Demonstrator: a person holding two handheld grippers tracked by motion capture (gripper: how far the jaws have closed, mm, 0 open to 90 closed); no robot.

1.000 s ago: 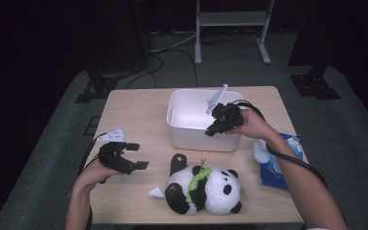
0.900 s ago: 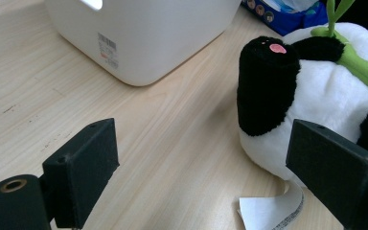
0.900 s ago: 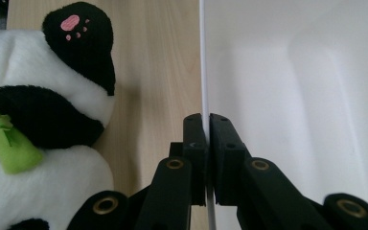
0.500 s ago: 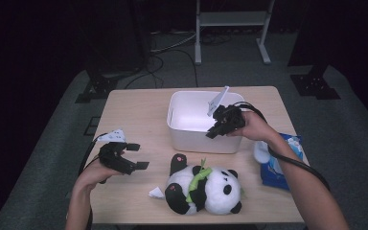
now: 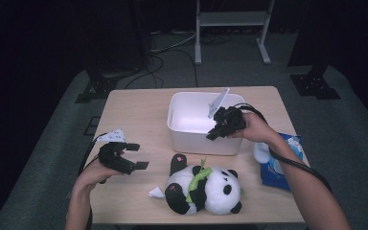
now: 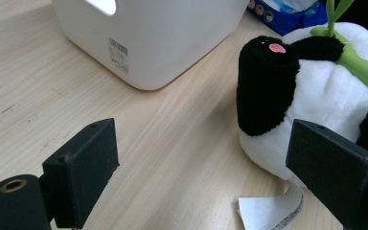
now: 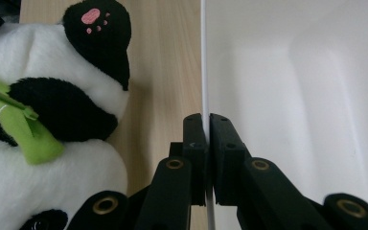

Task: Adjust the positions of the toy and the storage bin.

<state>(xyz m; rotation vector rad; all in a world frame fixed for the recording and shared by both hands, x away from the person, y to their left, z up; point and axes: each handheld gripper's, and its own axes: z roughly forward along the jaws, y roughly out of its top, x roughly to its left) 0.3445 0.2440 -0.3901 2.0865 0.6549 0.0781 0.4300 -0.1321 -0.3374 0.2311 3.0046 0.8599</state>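
The white bin (image 6: 153,38) is carrying a small barcode sticker (image 6: 118,54) low on its side wall in the left gripper view; the print on it is too fine to read. A white sewn-in tag (image 6: 273,211) is curling out from under the plush panda (image 5: 203,189), with a line of tiny print along its edge that may be care text, though it is too small to tell. The blue packet (image 5: 280,163) near the table's right edge is showing round printed marks, unreadable.

The bin is a plain, rounded-cornered white tub, open on top, with a cut-out handle hole in one end wall. It is sitting upright on the wooden table (image 5: 134,115), toward the back and right of the middle.

The right tongs (image 5: 216,130) are clenching the bin's near rim; in the right gripper view the thin white wall (image 7: 204,72) is running straight up between the two closed jaws. The left tongs (image 5: 135,155) are standing released and wide, hovering over bare wood at the table's left, with nothing between them.

The panda is lying on its back just in front of the bin, one black foot almost touching the wall. Bare tabletop is lying open to the bin's left and behind it.
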